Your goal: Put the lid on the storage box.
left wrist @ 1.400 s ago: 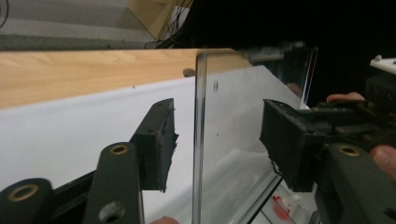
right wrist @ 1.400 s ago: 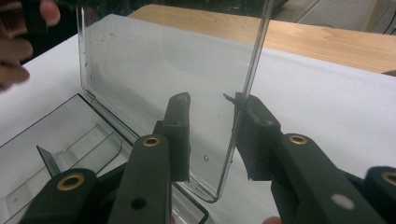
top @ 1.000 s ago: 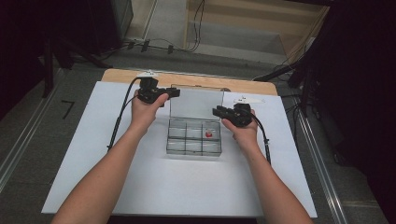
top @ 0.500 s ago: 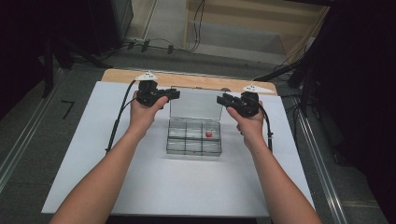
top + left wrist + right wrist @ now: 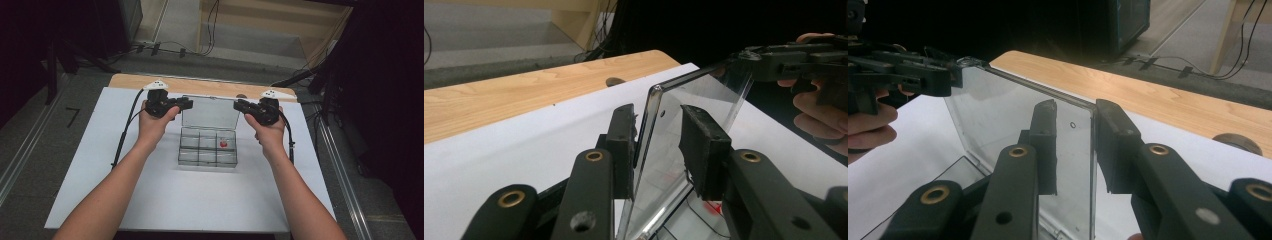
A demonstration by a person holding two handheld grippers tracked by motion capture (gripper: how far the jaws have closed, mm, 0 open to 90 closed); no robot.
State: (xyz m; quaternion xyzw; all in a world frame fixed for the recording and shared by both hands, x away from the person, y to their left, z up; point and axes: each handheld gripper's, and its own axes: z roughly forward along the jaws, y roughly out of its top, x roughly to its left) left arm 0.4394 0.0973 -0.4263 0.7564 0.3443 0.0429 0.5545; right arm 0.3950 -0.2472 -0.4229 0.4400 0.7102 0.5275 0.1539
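Two grippers on one step: swinging open the lid [image 5: 210, 112], now upright at the rear of the clear box [image 5: 207, 163] | left gripper [image 5: 186, 104] straddles the lid's corner, unclenched, jaws just opening | right gripper [image 5: 239, 105] likewise, jaws just closing, not pinching | next, probably: back both off sideways without tipping the lid | contents: red piece [image 5: 223, 144] in the rear right compartment, others look empty

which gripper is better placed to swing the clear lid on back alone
Left, narrowly. The left gripper has one finger touching the lid edge; the right gripper straddles its corner with gaps both sides. Both sit at upper corners.
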